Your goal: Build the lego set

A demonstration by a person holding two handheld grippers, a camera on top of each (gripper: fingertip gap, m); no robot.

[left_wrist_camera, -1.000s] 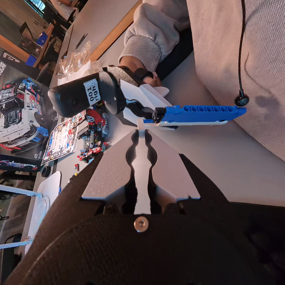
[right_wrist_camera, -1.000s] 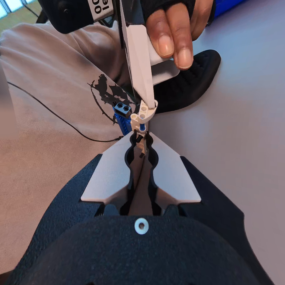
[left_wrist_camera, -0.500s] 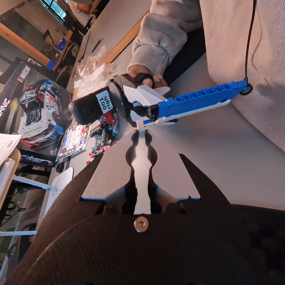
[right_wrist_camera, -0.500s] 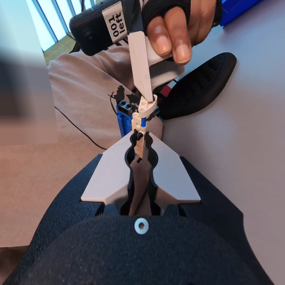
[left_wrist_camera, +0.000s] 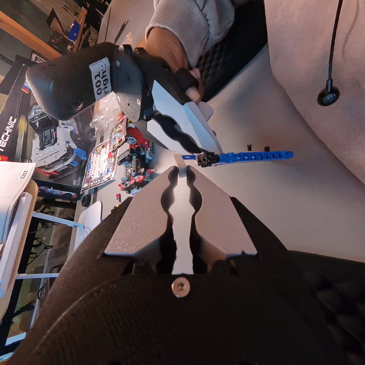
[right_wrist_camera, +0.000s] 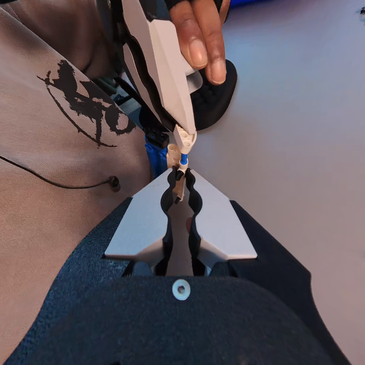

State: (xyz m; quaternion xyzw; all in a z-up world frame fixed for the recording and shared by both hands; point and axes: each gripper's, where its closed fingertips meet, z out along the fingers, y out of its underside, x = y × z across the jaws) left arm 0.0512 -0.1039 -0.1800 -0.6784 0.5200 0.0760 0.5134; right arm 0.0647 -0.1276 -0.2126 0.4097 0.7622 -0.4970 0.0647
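Pinching the white piece (right_wrist_camera: pixel 185 139), your left tongs (left_wrist_camera: pixel 180 167) meet the blue beam assembly (left_wrist_camera: pixel 254 157) clamped in your right tongs (right_wrist_camera: pixel 180 171); skewed pressure could bend its blue axle (right_wrist_camera: pixel 183 157).

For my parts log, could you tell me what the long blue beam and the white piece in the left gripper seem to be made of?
Blue beam: apparently hard moulded plastic, slightly glossy, with crisp round holes. White piece: likely the same plastic, smooth, with moulded holes.
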